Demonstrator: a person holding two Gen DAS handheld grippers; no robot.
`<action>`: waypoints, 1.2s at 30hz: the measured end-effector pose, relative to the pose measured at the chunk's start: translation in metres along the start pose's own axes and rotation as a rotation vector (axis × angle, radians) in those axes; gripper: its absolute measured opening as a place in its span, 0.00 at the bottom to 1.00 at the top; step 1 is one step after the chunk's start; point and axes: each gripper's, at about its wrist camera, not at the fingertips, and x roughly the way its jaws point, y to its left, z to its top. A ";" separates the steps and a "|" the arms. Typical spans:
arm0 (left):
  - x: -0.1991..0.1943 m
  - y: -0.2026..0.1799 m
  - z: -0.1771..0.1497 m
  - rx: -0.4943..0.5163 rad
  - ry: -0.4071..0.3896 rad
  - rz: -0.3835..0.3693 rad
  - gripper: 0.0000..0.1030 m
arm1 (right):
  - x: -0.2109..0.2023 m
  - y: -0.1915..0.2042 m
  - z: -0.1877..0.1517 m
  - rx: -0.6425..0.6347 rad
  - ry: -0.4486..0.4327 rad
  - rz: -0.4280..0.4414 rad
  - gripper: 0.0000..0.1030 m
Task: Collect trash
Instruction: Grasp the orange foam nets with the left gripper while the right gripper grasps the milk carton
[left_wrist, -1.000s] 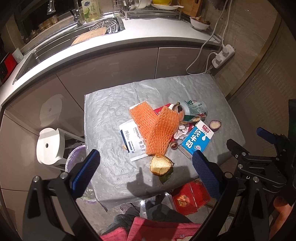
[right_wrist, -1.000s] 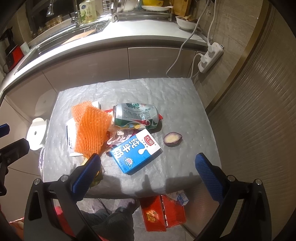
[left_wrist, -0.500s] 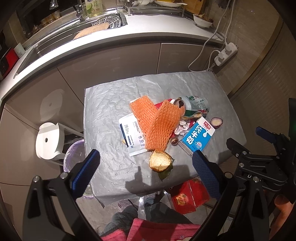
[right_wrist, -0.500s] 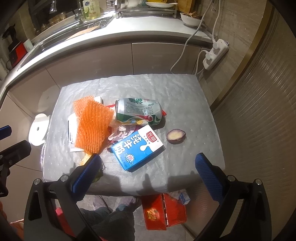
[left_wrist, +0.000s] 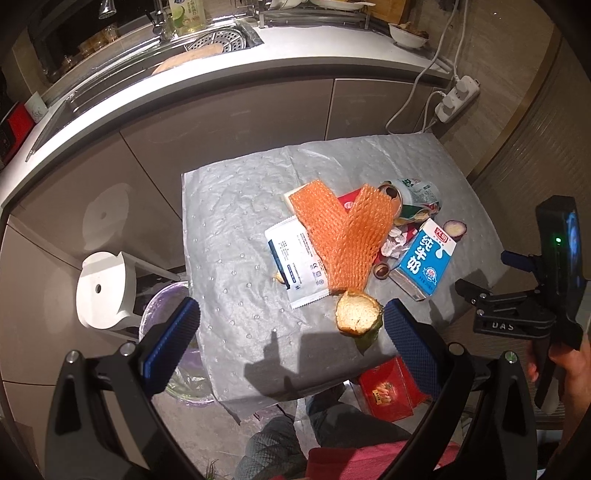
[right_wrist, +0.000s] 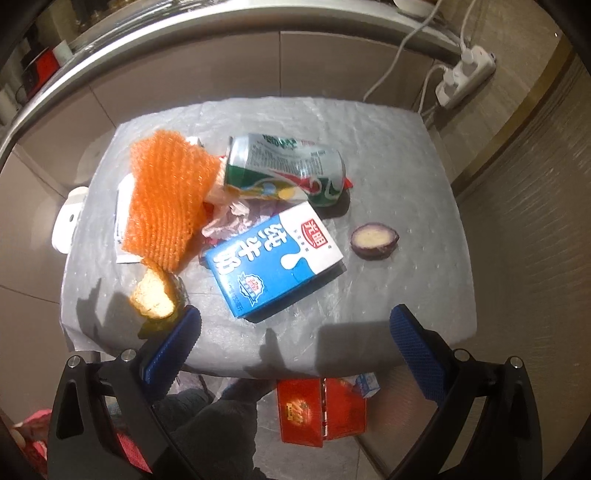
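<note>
Trash lies on a small table under a grey sheet: orange foam netting, a white packet, a fruit peel, a blue milk carton, a crushed can, crumpled wrappers and a purple fruit half. My left gripper is open and empty above the table's near edge. My right gripper is open and empty, just in front of the carton.
A bin lined with a purple bag and a white stool stand left of the table. A red box lies on the floor below the near edge. A kitchen counter runs behind; a power strip hangs at right.
The right gripper has moved down and closer to the table, so the carton and can look larger. The left gripper has drawn back slightly. Both stay open.
</note>
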 end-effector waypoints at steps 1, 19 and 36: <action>0.001 0.001 -0.002 0.003 0.001 0.004 0.93 | 0.008 -0.002 0.000 0.042 0.018 0.007 0.98; 0.057 -0.016 0.030 0.174 -0.062 -0.153 0.93 | 0.076 -0.009 0.007 0.595 0.060 0.187 0.76; 0.146 -0.066 0.063 0.372 0.091 -0.407 0.30 | 0.060 -0.037 -0.004 0.623 0.019 0.298 0.37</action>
